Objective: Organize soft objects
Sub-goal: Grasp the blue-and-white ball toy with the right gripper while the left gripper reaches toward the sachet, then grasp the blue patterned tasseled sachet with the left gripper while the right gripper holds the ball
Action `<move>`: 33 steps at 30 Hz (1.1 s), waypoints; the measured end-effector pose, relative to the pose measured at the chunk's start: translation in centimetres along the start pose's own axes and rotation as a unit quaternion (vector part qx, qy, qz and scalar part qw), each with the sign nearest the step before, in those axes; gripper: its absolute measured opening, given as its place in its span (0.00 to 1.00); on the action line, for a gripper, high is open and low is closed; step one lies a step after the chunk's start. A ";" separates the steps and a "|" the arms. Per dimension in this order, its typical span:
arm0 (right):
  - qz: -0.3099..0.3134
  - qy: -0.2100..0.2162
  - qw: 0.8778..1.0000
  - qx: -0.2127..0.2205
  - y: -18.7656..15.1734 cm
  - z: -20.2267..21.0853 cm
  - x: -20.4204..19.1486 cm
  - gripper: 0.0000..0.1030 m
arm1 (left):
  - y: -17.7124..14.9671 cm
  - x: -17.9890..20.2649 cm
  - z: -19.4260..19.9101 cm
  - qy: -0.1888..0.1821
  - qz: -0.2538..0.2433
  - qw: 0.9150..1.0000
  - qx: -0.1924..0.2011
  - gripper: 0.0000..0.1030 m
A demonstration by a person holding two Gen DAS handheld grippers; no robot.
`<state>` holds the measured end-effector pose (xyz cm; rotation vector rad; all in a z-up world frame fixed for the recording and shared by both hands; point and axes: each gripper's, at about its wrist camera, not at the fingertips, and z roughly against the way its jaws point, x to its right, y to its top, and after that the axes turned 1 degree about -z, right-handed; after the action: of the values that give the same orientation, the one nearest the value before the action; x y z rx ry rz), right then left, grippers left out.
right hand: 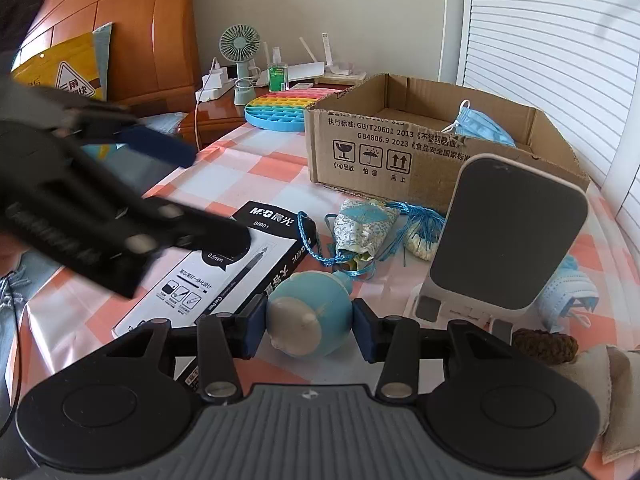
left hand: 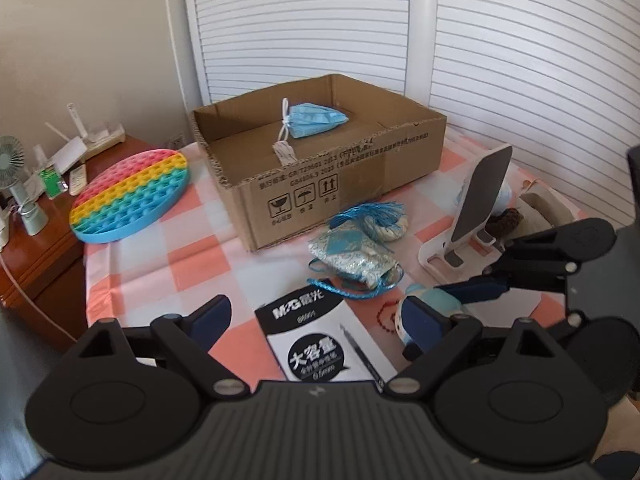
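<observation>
Currently your right gripper [right hand: 308,322] sits low in the right wrist view with both blue pads against the flanks of a round, pale-blue and cream soft toy [right hand: 310,312], lower centre of that frame; judge this a grip just forming, not a secure one. Your left gripper [left hand: 316,320] stands wide and empty at the bottom of the left wrist view, above the black-and-white cardboard pen box [left hand: 320,344].

Risks, near to far:
- The toy is rounded and yielding. If the pads sit off its widest part, it may squirt out forward on lifting.
- The pen box lies just left of the toy. A low sweep could drag it.
- The patterned blue fabric pouch with braided cord [right hand: 360,228] lies just beyond the toy. Its cord loop could snag a finger.
- The white phone stand with grey pad [right hand: 508,236] rises at right of frame. A wide swing toward the brown cardboard box [right hand: 400,148] could topple it.

View differences:
- Only the right wrist view shows pad contact on the toy, plus a light-blue face mask [right hand: 568,296] behind the stand.
- Only the left wrist view shows the box floor, where a folded blue face mask [left hand: 316,120] already lies, and all of the rainbow silicone bubble disc [left hand: 130,196] at mid left.
</observation>
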<state>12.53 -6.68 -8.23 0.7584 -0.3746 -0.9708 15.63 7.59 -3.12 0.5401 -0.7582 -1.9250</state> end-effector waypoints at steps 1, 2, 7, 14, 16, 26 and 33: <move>0.002 0.000 1.000 0.000 -0.1 0.1 0.0 0.49 | 0.5 0.1 -0.6 -0.004 -0.004 1.000 -0.008 0.89; 0.003 0.002 1.000 -0.001 -0.1 0.2 0.0 0.49 | 1.1 0.1 -1.3 -0.007 -0.010 1.000 -0.013 0.89; 0.006 0.002 1.000 -0.004 -0.2 0.6 0.1 0.49 | 3.8 0.5 -4.6 -0.023 -0.038 0.998 -0.047 0.89; 0.000 0.006 1.000 -0.005 -0.3 0.7 0.7 0.49 | 6.5 1.3 -8.5 -0.052 -0.025 0.992 -0.113 0.77; 0.001 0.007 1.000 -0.007 -0.3 0.7 0.8 0.49 | 6.9 1.4 -9.4 -0.053 -0.017 0.989 -0.134 0.71; -0.002 0.014 1.000 -0.003 -0.4 0.9 1.2 0.49 | 6.6 1.8 -11.4 -0.035 0.002 0.984 -0.172 0.54; -0.004 0.012 1.000 -0.003 -0.5 1.0 1.3 0.49 | 6.8 1.8 -11.2 -0.040 0.003 0.985 -0.168 0.36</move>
<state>12.33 -8.38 -7.94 0.7648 -0.3481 -0.9690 26.34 0.51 -6.35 0.2533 -0.4679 -2.0247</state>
